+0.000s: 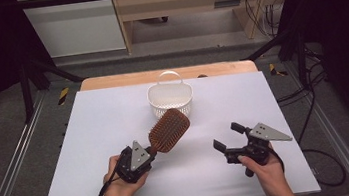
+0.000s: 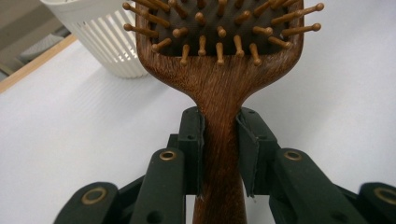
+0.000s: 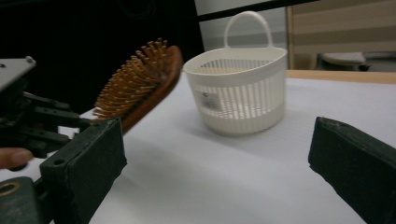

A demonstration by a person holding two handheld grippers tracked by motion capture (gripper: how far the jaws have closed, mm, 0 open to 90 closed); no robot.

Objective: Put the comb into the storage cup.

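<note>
A wooden paddle hairbrush (image 1: 169,130) with wooden pins is held up off the white table, its head pointing toward the white basket (image 1: 170,98). My left gripper (image 1: 150,152) is shut on the brush's handle (image 2: 219,135), both pads pressing its sides. The brush (image 3: 140,79) shows tilted, pins facing up-left, in the right gripper view, beside the slatted basket (image 3: 240,91) with its loop handle. My right gripper (image 1: 226,137) is at the right front of the table, jaws wide open, nothing between them.
The white table top (image 1: 92,138) has a wooden strip along its far edge. Metal rails run along both sides. Cables lie on the floor at the right. A shelf unit stands beyond the table.
</note>
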